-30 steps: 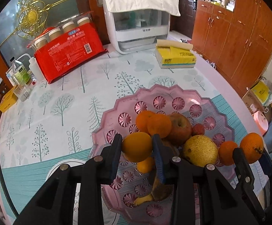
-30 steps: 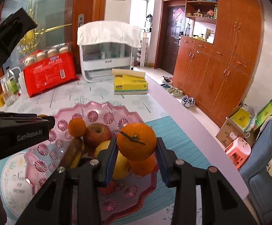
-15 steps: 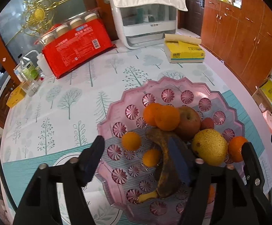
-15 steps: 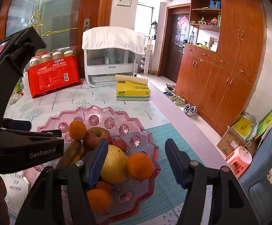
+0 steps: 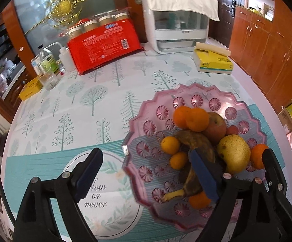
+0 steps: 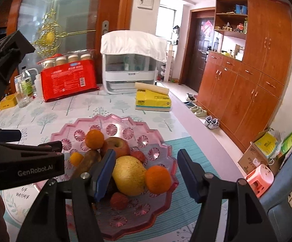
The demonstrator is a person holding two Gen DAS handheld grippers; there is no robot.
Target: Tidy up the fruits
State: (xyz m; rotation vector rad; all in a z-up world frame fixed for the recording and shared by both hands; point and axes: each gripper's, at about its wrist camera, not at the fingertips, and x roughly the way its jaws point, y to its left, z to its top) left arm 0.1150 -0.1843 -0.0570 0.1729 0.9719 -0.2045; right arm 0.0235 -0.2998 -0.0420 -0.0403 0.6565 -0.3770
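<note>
Now both grippers hang empty over the pink plate (image 5: 140, 119) — left gripper (image 5: 146, 173) opening wide, right gripper (image 6: 146, 173) half spread — their oranges (image 6: 158, 179) released since earlier.

My table (image 5: 109, 100) wears a tree-print cloth. On it: pink fruit tray (image 5: 186, 94) at four o'clock, red package (image 5: 103, 48) at eleven, white appliance (image 5: 178, 30) at twelve, yellow box (image 5: 213, 63) at one.

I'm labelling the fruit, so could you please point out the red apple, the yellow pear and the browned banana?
Red apple (image 6: 116, 147): right wrist view, upper front skin.
Yellow pear (image 5: 234, 153): left wrist view, middle of its side.
Browned banana (image 5: 198, 141): left wrist view, upper curved back.
</note>
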